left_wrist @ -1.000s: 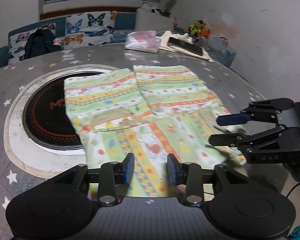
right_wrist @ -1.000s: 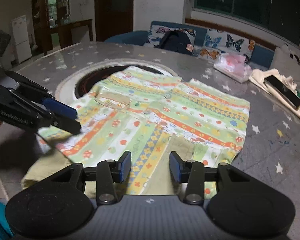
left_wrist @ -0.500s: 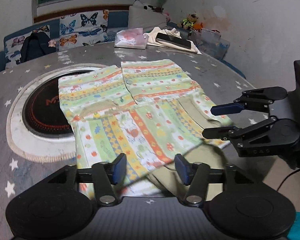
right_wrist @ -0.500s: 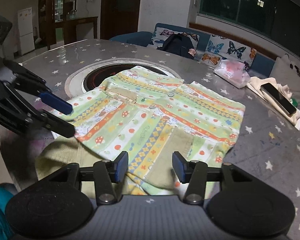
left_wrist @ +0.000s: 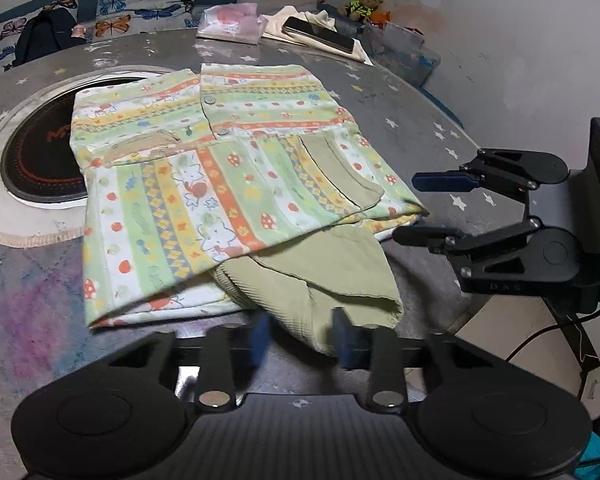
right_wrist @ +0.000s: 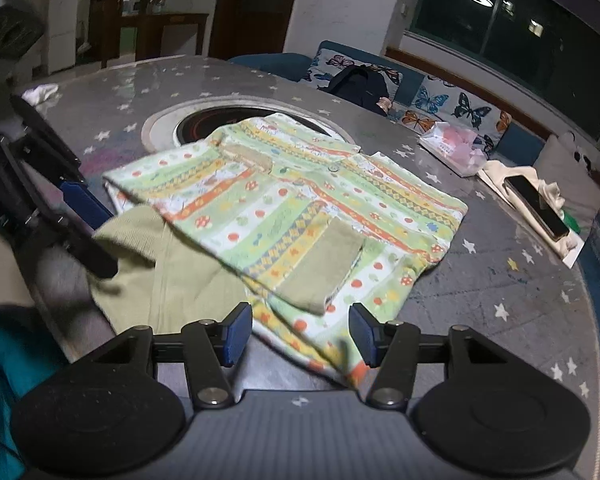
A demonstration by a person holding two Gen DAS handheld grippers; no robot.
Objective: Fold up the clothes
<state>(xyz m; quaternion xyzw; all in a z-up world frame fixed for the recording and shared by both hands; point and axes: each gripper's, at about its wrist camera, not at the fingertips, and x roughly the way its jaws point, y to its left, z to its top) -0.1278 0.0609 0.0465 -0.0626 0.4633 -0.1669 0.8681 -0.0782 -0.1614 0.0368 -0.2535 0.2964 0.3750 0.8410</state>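
Observation:
A child's garment (left_wrist: 228,184) with green, orange and yellow patterned stripes lies folded flat on the grey starred table (left_wrist: 32,288). An olive-green ribbed part (left_wrist: 320,276) sticks out from under its near edge. My left gripper (left_wrist: 300,340) hovers open just short of that olive part, its fingers blurred and holding nothing. My right gripper (left_wrist: 406,209) stands open beside the garment's right corner, a little apart from the cloth. In the right wrist view the garment (right_wrist: 300,216) lies ahead of the open right gripper (right_wrist: 300,334), and the left gripper (right_wrist: 100,240) is at the left by the olive part (right_wrist: 172,276).
A round dark hob (left_wrist: 36,160) is set into the table, partly under the garment. At the far side lie a pink bag (left_wrist: 232,26) and a phone (left_wrist: 320,34) on a cream cloth. The table's edge (left_wrist: 452,320) curves close on the right. A butterfly-print sofa (right_wrist: 440,100) stands behind.
Both grippers have drawn back from the garment's near edge and their jaws stand wider. The olive part now shows from under the patterned layer, where it was covered one second ago.

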